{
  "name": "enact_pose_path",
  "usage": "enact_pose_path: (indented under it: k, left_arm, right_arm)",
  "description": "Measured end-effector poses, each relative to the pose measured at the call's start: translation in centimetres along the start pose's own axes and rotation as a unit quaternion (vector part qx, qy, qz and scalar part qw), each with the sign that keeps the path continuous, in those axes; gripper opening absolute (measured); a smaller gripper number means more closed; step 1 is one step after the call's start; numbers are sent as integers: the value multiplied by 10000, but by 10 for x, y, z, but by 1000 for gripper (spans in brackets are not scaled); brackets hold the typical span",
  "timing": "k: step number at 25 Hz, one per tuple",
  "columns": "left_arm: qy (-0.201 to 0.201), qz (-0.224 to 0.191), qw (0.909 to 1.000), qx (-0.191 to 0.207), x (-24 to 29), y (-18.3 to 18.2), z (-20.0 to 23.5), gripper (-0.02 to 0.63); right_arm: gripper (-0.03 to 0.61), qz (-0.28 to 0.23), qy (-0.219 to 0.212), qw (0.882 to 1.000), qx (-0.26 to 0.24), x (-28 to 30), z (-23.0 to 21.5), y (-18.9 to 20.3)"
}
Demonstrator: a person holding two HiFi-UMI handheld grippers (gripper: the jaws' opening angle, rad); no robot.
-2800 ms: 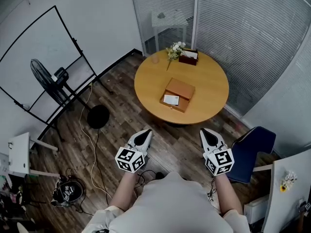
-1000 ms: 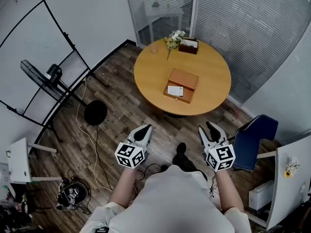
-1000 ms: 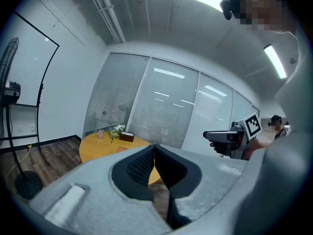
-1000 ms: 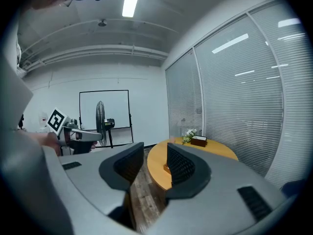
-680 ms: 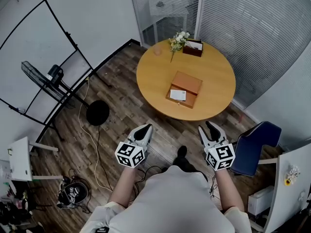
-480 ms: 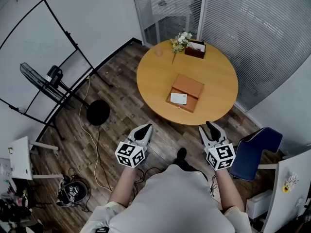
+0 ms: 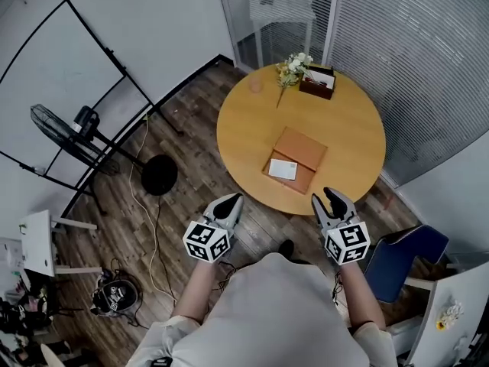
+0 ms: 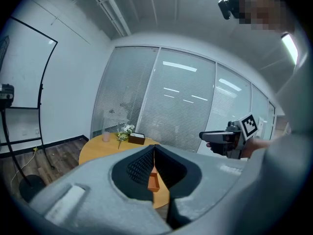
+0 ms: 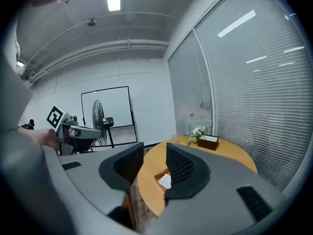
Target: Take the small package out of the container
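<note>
The left gripper (image 7: 228, 205) has its 2 jaws brought together, tips touching, with nothing caught between them; through the narrow slit below the tips its own view shows only a sliver of the brown container. The right gripper (image 7: 334, 200) has its 2 jaws standing apart with a clear gap, and nothing sits between the pads; the table edge and the white package show through that gap. Both grippers are held in the air side by side in front of the person, each with its marker cube toward the body, neither touching anything.

Just beyond their tips stands a round wooden table (image 7: 244, 128). Near its middle, toward the person's side, lies the container (image 7: 306, 148), a flat brown box. The small package (image 7: 283, 169), white and flat, lies inside it at the end closest to the person, apart from both grippers.

At the far edge of the table stand a bunch of flowers (image 7: 295, 66), a dark box (image 7: 318, 84) just beside it, and a small pink cup (image 7: 255, 85) near them.

On the wooden floor to the left are a standing fan (image 7: 57, 125), a whiteboard (image 7: 53, 67) on a frame and a black round base (image 7: 159, 175). A blue chair (image 7: 405, 252) stands to the right, near the right gripper
</note>
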State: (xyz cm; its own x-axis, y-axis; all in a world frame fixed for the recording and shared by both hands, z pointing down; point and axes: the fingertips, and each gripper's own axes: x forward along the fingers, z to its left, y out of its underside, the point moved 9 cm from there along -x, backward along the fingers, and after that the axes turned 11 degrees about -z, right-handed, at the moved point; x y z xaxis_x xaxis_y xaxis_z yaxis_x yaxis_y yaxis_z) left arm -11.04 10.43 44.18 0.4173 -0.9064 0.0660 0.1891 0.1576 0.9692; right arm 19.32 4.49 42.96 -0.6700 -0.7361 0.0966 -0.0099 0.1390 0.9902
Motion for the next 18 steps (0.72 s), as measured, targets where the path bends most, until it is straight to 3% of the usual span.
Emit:
enact_pose_path:
  k: [9,18]
  left_arm:
    - [-171,103,9998,-70,49,3,3,18]
    - [-36,380,9992,-146,87,11,34,18]
  right_arm:
    - [137,178,-225,9995,156,34,-48,8]
    - [137,464,-78,9981,404,69,-66,29]
